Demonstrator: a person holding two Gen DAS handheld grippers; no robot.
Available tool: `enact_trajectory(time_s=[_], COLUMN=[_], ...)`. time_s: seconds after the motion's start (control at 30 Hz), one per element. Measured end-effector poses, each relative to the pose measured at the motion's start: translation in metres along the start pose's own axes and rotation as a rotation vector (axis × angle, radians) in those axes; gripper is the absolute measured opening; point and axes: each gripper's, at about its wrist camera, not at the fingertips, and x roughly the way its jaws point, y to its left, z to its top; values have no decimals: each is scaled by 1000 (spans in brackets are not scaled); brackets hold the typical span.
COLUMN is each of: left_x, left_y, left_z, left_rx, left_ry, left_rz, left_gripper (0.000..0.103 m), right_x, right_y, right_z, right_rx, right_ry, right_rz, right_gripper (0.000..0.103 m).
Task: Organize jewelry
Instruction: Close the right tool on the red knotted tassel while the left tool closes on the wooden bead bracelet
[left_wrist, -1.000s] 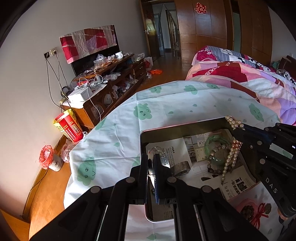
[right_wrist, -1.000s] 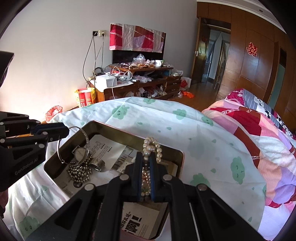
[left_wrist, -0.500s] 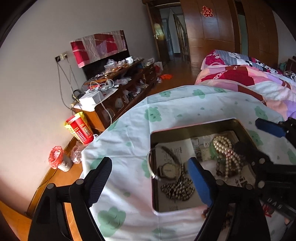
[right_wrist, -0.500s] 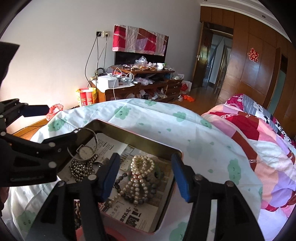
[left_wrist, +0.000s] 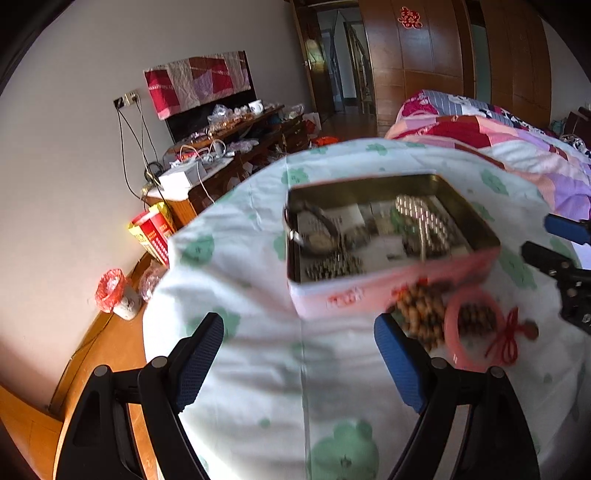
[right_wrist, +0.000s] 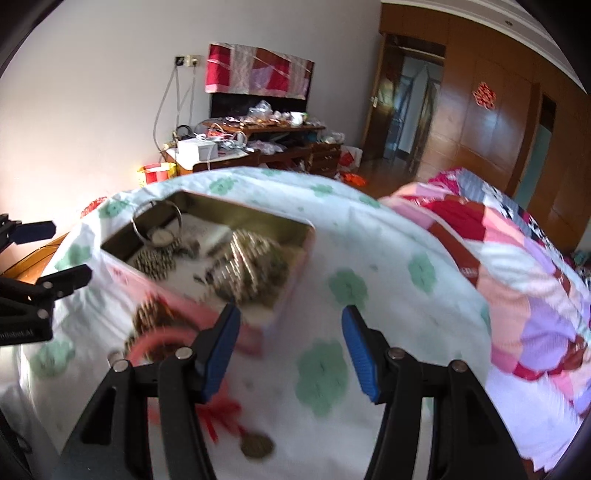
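Note:
A pink tin box stands open on the cloud-print sheet. Inside lie a silver bangle with a watch, a dark bead string and a pearl necklace. In front of the tin lie a pink bangle, brown beads and a red-corded coin charm. My left gripper is open and empty, held back from the tin. My right gripper is open and empty near the tin's right corner.
The sheet drapes over the surface and drops off at the left. A quilted bed lies to the right. A cluttered wooden cabinet stands by the far wall, and a red box sits on the floor.
Both grippers opened and let the watch bangle and the pearl necklace drop into the tin. Both have since pulled back from the tin.

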Motion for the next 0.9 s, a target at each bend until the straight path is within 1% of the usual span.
enact_trajectory(time_s=[0.1,0.2,0.4,0.53,0.67,0.7,0.77,0.8,0.83,0.9], left_x=[2,2,0,3,6,6,4,4,5,5], left_y=[-1,-2,-4,-3,-2,-2,-4,-5,-6,-7], left_z=[-13,-19,-24,-25,-27,-27,-28,-28,-28,-28], left_rx=[-8,-19,-20,-26,-39,-38,-34,-31,-29,-30], left_ry=[25,35,28,43,56,56,51,51,52,55], left_rz=[-8,-15,-2,-4,-19,-21,-26,-28,-29,-39], left_gripper=[84,84,84,84,84,84,84,84,84,84], right_x=[-6,-13,-20,-11,-3,-2,0,1,2,3], right_y=[-6,-7,14,26,27,27,25,23,22,20], right_z=[-17,-30,-34,-43,-50,-51,-53,-54,-54,-55], right_rx=[39,70,36,16,16,19,33,40,45,49], right_ry=[25,33,19,45,70,72,83,91,99,104], right_rz=[-11,17,72,104,123,125,138,148,153,155], right_gripper=[60,60,60,60,60,59,43,26,13,11])
